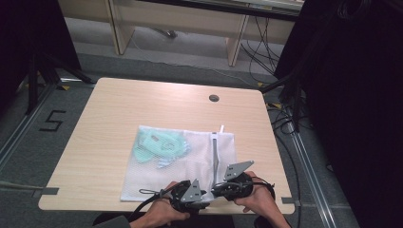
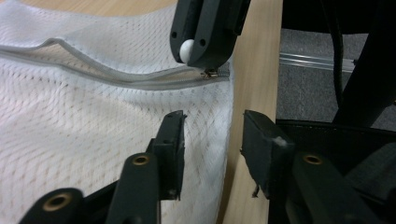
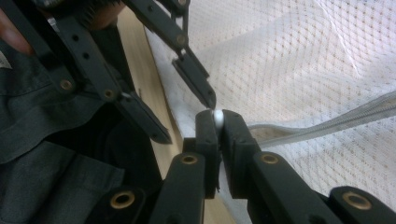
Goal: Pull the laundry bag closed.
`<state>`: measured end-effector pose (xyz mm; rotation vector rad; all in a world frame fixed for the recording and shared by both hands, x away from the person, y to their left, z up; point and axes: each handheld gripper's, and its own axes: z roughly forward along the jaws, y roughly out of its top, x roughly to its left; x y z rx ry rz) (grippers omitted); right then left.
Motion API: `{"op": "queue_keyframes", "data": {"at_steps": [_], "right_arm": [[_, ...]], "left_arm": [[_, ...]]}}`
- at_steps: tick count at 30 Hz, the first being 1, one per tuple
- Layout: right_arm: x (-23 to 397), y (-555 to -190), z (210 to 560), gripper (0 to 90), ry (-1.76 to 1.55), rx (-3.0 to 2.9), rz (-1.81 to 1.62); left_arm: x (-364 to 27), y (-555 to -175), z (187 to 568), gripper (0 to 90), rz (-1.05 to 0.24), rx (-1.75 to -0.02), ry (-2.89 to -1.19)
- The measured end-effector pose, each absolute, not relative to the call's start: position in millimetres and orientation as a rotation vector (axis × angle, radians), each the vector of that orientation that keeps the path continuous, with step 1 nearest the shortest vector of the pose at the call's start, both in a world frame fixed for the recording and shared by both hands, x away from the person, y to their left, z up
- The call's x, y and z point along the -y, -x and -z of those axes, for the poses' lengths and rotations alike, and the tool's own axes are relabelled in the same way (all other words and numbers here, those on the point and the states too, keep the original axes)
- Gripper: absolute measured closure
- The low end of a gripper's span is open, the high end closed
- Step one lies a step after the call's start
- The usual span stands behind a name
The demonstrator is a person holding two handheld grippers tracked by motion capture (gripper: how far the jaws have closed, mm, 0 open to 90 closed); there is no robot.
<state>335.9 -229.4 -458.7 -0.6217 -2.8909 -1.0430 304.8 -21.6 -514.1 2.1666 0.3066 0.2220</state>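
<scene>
- Two grippers work at the near edge of the tabletop [image 1: 95,118], where a white mesh laundry bag [image 1: 190,164] lies flat with its zipper [image 1: 215,156] running away from the person and pale green clothing [image 1: 159,145] inside its far left part.
- One sound way to do this step, as I judge it: the right gripper [image 3: 217,122] holds its clenched jaws on the white zipper pull [image 3: 217,116], while the left gripper [image 2: 212,133] pins the bag's hem beside the zipper end, so the slider runs without dragging the mesh.
- Half-closed describes the left jaws: they straddle the bag's corner edge with no pad pressing yet, so they need to close fully on the hem before any pull begins.
- Only a broad layout comes from the high view, with both hands crowded at the bag's near edge.
- Far more detail comes from the left gripper view: the brass slider [image 2: 211,73] sits at the zipper's near end, and the opening [image 2: 84,63] gapes beyond it.
- Least clear, from the right gripper view, is whether the pull is a bead or a tab; it looks like a small white ball.
</scene>
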Motion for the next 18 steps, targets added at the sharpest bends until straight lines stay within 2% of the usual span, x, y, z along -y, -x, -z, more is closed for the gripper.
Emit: {"op": "queue_keyframes", "data": {"at_steps": [6, 9, 14, 18], "right_arm": [[230, -336, 458, 86.3, 0.62, 2.893, 1.039], [230, -336, 458, 86.3, 0.625, 2.888, 1.038], [229, -336, 459, 86.3, 0.632, 2.888, 1.042], [230, -336, 460, 86.3, 0.634, 2.889, 1.037]], "left_arm": [[27, -308, 514, 67.3, -0.277, -0.246, -2.219], [29, -307, 515, 73.0, -0.246, -0.267, -2.206], [34, -306, 516, 76.0, -0.258, -0.255, -2.201], [36, -305, 513, 83.4, -0.259, -0.24, -2.203]]}}
